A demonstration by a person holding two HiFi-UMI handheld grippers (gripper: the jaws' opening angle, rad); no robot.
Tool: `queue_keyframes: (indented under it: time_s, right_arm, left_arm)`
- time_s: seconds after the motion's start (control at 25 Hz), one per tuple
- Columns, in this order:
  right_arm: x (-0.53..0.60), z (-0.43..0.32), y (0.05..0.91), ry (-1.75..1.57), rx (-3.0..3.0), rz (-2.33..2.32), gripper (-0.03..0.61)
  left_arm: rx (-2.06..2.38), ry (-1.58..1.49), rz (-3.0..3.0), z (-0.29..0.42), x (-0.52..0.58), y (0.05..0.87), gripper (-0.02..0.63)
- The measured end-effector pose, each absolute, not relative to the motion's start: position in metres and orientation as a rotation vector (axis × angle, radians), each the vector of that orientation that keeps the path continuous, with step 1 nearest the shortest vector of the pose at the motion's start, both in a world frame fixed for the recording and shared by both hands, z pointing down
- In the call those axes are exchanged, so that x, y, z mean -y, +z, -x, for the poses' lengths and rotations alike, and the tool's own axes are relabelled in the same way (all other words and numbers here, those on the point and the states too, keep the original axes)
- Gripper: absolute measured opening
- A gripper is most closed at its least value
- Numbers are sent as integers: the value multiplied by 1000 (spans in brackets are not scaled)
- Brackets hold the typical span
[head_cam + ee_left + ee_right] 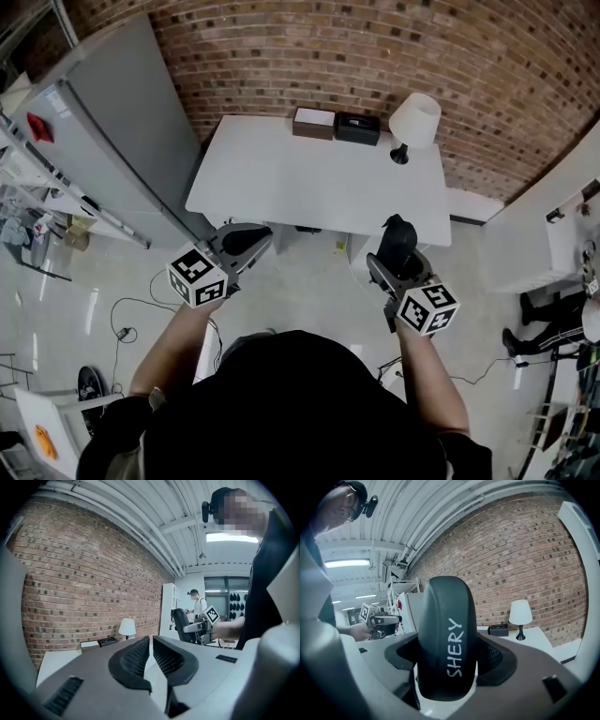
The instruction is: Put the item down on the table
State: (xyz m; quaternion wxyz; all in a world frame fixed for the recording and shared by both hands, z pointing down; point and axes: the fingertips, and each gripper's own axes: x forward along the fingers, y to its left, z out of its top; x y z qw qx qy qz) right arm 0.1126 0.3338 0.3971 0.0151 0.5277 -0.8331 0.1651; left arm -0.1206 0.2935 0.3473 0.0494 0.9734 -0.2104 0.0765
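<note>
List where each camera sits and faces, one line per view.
Head view: on the person's head, looking steeply down at the white table and lamp; both forearms show.
Left gripper view: on the left hand-held gripper, looking along its shut, empty jaws toward the brick wall; the person's torso at right.
Right gripper view: on the right hand-held gripper, looking along jaws clamped on a black case; torso at left.
Shared: both gripper views show the lamp and the other hand-held gripper.

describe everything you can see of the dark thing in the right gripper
The dark item is a rounded black oblong, maybe a case, with white lettering SHERY down its face. It stands upright, clamped between the right gripper's ribbed pads, held in the air near the white table's front edge, not on it.
</note>
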Motion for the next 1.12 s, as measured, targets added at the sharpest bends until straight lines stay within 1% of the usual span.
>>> queue_keyframes:
  time_s: [0.36,0.72,1.12]
  right_arm:
    - [-333,-105,406,536,2592,-1621,353]
    - [-319,-98,414,557,2569,-1623,353]
    - [-269,-93,421,574,2516,-1656,353]
  left_arm:
    - [664,216,-2933,130,-296,353,40]
    - [688,157,-2874,149,-269,357,40]
    - [660,171,-2833,163,-215,375,40]
